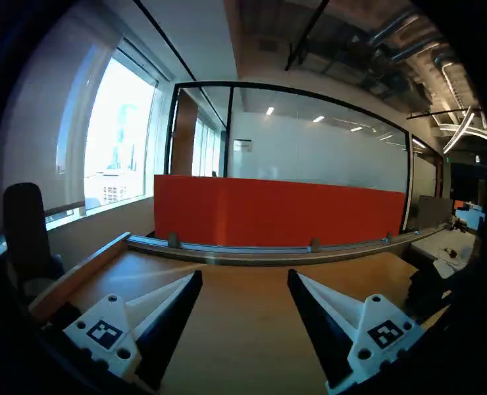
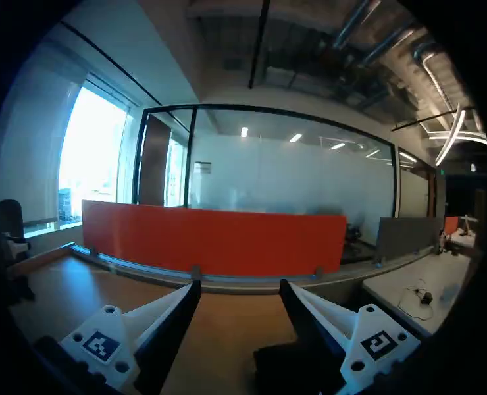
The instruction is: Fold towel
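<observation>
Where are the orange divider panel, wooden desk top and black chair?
Orange divider panel (image 1: 276,212): left gripper view, front face.
Wooden desk top (image 1: 243,322): left gripper view, bare middle.
Black chair (image 1: 25,227): left gripper view, backrest.

Wooden desktop (image 1: 243,329): I see it across the lower centre of the left gripper view. A dark, unidentifiable object (image 2: 289,365) lies on it, bottom centre of the right gripper view.
</observation>
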`<state>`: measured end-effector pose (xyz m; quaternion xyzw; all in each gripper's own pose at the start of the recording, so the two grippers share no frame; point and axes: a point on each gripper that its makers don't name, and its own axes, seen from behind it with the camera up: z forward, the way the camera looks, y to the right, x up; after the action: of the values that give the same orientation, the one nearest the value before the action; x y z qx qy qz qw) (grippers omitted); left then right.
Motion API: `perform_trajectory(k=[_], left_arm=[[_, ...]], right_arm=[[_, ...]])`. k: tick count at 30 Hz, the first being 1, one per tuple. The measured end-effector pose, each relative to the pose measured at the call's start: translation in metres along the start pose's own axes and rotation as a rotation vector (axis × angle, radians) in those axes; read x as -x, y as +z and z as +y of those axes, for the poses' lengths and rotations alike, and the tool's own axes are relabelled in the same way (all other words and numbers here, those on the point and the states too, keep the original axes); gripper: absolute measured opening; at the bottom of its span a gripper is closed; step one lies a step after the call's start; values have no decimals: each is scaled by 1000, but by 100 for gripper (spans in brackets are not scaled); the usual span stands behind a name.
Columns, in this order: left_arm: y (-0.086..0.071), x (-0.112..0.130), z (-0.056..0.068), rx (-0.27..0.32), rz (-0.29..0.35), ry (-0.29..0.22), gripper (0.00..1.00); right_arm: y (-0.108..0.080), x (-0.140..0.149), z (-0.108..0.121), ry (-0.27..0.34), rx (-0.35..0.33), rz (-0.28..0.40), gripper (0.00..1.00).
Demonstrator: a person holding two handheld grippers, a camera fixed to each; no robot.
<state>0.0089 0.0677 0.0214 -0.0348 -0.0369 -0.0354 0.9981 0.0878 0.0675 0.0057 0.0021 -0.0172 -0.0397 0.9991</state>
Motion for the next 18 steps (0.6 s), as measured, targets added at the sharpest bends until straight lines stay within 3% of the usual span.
perform_trajectory(k=[11, 18], left_arm=[[-2, -9, -6, 0, 20, -2, 96], [-3, -11, -10, -5, 29, 4, 96]], right_arm=[[5, -16, -60, 49, -46, 19, 92], [7, -13, -72, 60, -58, 9, 92]])
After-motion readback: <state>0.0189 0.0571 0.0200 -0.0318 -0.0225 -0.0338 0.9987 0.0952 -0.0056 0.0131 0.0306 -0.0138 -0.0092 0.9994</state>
